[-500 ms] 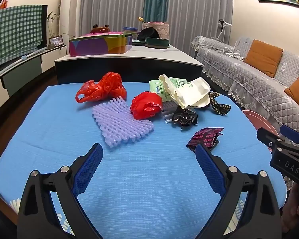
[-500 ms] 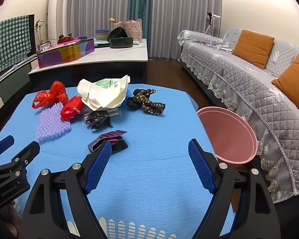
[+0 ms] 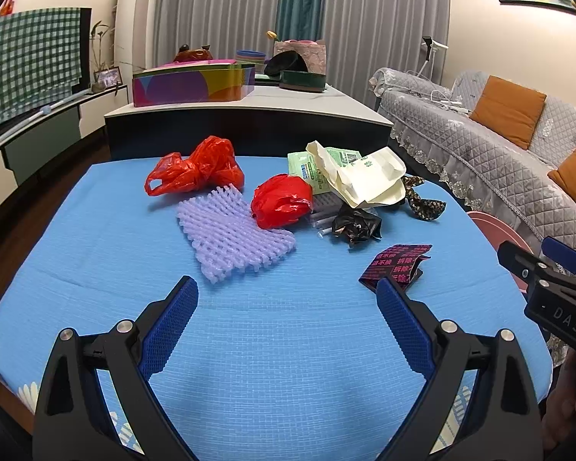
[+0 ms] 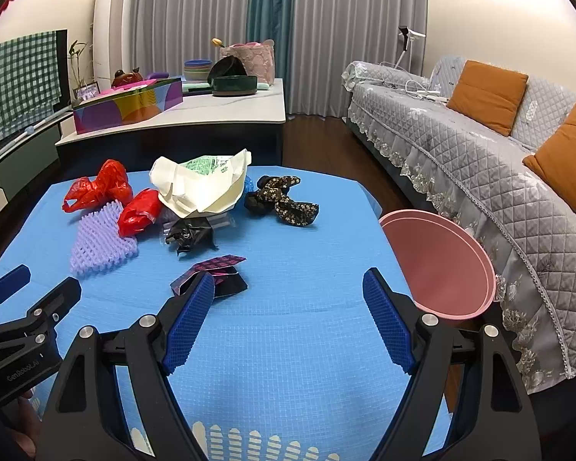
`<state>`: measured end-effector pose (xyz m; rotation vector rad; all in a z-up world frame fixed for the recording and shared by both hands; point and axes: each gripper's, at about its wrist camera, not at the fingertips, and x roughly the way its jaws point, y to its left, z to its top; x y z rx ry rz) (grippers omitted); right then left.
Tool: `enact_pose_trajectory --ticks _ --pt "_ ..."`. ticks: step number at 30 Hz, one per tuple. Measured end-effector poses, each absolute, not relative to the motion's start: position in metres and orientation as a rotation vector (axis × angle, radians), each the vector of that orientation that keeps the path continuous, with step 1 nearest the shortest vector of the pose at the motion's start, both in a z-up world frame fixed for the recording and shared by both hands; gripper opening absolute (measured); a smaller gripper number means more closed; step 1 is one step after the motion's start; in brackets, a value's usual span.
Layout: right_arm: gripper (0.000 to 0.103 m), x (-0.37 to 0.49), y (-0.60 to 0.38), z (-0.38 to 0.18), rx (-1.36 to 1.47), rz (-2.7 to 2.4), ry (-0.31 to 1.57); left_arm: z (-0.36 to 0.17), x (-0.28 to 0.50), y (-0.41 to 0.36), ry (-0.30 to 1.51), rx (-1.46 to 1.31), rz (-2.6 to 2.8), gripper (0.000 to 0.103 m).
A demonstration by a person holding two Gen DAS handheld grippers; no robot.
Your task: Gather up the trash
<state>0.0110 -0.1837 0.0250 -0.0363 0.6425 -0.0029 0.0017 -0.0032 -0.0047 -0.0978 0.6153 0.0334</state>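
Note:
Trash lies on the blue table (image 3: 288, 345): a red plastic bag (image 3: 196, 171), a second crumpled red bag (image 3: 280, 201), a purple foam net (image 3: 234, 236), a cream paper bag (image 3: 368, 180), a black wrapper (image 3: 357, 224) and a dark red packet (image 3: 397, 265). A pink bin (image 4: 437, 265) stands at the table's right edge. My left gripper (image 3: 286, 299) is open and empty, short of the net. My right gripper (image 4: 288, 292) is open and empty, its left finger by the dark red packet (image 4: 211, 272).
A floral fabric scrunchie (image 4: 284, 199) lies beyond the paper bag. A grey quilted sofa (image 4: 480, 146) runs along the right. A white counter (image 3: 249, 103) with a colourful box (image 3: 192, 84) stands behind the table.
Both grippers have edged slightly forward toward the trash. Nothing has been picked up.

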Motion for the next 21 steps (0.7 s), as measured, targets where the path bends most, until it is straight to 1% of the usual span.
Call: enact_pose_trajectory --ticks 21 --pt "0.079 0.0107 -0.1836 0.025 -0.035 -0.003 0.64 -0.0048 0.0013 -0.0031 0.626 -0.1 0.032 0.091"
